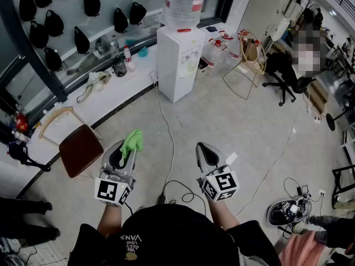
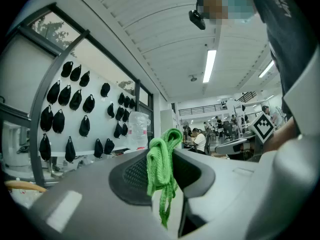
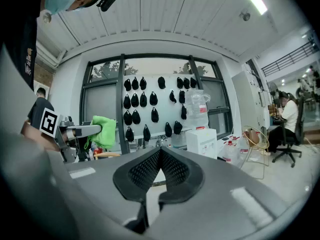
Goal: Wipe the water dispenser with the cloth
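1. My left gripper (image 1: 126,152) is clamping the green cloth (image 1: 133,140), which is sticking up past the tips.
2. My right gripper (image 1: 203,148) is holding nothing, its jaws pressed together.
3. Both are hovering over the grey concrete floor (image 1: 244,121), with cables (image 1: 166,121) trailing across it.
4. The white water dispenser (image 1: 178,65) is standing well ahead beside the counter (image 1: 119,90), with black bags (image 1: 50,21) hanging behind.

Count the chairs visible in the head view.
3. A brown-seated chair stands at the left, a gold wire chair is right of the water dispenser, and a black office chair is farther right. Others may be hidden among the desks at the far right.
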The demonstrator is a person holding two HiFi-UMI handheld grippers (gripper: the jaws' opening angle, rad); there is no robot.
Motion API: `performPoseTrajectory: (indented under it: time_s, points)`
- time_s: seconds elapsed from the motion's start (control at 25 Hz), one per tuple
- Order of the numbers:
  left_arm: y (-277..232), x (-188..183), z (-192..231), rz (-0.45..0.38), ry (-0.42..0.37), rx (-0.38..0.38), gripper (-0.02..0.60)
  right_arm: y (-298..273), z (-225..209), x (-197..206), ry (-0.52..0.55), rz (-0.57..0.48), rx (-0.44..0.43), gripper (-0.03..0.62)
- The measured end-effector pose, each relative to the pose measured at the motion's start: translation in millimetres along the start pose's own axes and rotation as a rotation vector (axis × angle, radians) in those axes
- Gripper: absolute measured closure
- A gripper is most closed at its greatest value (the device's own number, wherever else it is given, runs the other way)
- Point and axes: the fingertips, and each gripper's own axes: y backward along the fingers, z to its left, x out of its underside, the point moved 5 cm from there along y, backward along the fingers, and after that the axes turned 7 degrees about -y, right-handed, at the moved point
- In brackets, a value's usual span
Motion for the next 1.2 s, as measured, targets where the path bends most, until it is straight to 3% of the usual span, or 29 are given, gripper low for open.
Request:
performPoseTrajectory:
  time_s: [0.48,0.64,0.96,1.2]
  points:
    - [-52.1,34.2,4.0,0.046,0.034,-0.006,0.476,-49.2,-26.8,-5.8,-0.049,-0.003,-0.099,0.579]
    - [-91.3,49.9,35.3,0.045,0.05,0.03,0.477,-90.8,-35.1,-11.1,-0.054,-0.013,-0.09,0.536]
    - [-198.6,66.5,118.3,0.032,0.045,0.139,0.476,-202.4,-53.8,-38.2,-0.048,-0.018,-0.03,0.536]
    - [-281.4,84.1,171.3,0.054,0.011,0.245,0.476,-283.0,-78.5,-48.3,-0.105,-0.038,0.036,0.536]
